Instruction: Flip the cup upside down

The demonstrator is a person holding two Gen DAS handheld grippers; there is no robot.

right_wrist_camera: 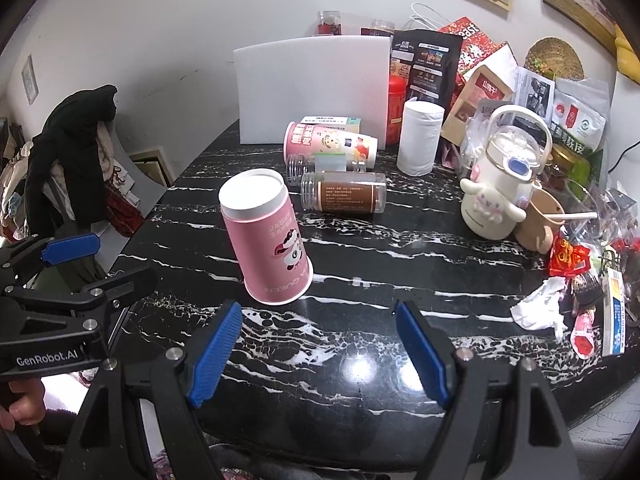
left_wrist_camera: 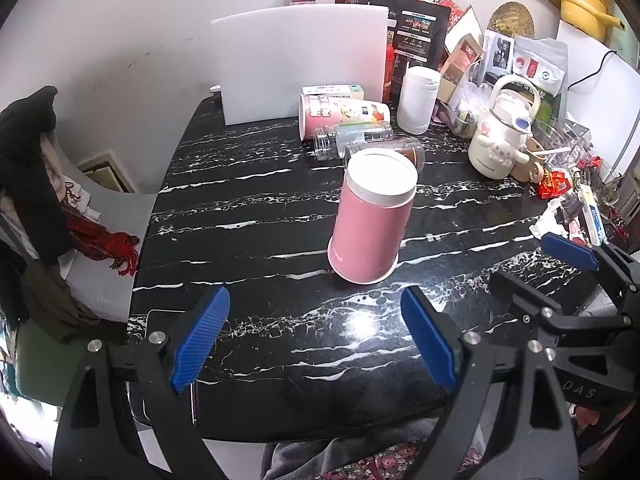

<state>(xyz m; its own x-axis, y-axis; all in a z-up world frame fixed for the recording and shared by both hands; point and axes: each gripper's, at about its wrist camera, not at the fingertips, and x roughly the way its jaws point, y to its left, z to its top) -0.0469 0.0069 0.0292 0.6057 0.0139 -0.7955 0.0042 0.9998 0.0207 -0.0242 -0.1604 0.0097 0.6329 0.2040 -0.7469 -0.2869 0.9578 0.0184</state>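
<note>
A pink paper cup [left_wrist_camera: 370, 218] stands upside down on the black marble table [left_wrist_camera: 260, 332], wide mouth down and white base up. It also shows in the right wrist view [right_wrist_camera: 268, 240], with a panda print on its side. My left gripper [left_wrist_camera: 316, 340] is open and empty, a short way in front of the cup. My right gripper [right_wrist_camera: 318, 354] is open and empty, in front of the cup and a little to its right. Each gripper shows at the edge of the other's view.
Behind the cup lie a second printed cup [right_wrist_camera: 328, 146] and two clear bottles [right_wrist_camera: 344, 198] on their sides. A white board [right_wrist_camera: 312, 92], a white cylinder [right_wrist_camera: 420, 140], a cream kettle [right_wrist_camera: 500, 196] and clutter fill the back and right. A draped chair [left_wrist_camera: 44, 200] stands left.
</note>
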